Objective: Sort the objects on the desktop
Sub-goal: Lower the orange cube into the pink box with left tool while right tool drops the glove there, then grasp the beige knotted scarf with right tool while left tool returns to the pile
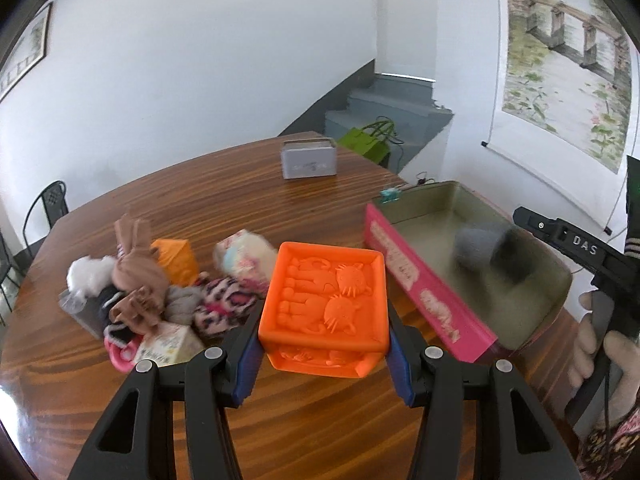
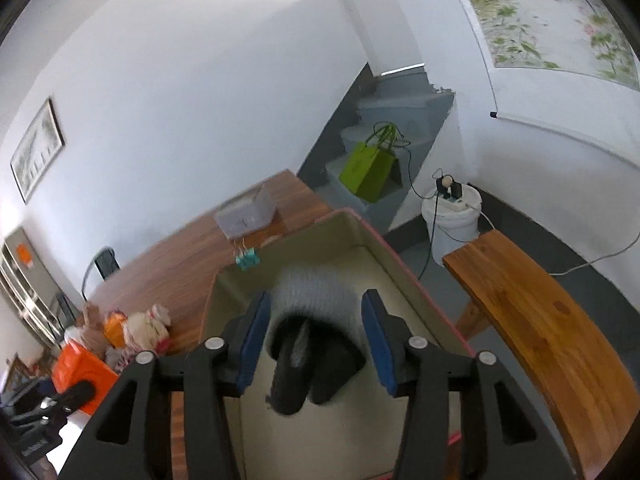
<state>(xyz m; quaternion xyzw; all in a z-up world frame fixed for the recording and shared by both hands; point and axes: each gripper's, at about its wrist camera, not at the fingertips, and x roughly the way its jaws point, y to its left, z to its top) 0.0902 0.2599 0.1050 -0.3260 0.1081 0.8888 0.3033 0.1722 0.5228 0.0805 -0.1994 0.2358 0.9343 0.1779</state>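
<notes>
My left hand-held gripper [image 1: 324, 354] is clamped on an orange block [image 1: 325, 304] with cat shapes moulded into its top, both blue pads pressed against its sides, holding it above the brown wooden worktop [image 1: 280, 208]. Just to its left lies a heap of small things [image 1: 160, 296]: socks, a white fluffy ball, another orange block and small cartons. To its right stands a pink box [image 1: 416, 280] with an open top. My right hand-held gripper [image 2: 316, 336] hangs over that box, its pads standing apart with a grey and black sock bundle [image 2: 316, 312] between them; the bundle is blurred, and the pads do not press on it. A teal binder clip [image 2: 246, 260] sits on the box's far rim, and a grey tin [image 1: 309, 159] stands farther back.
</notes>
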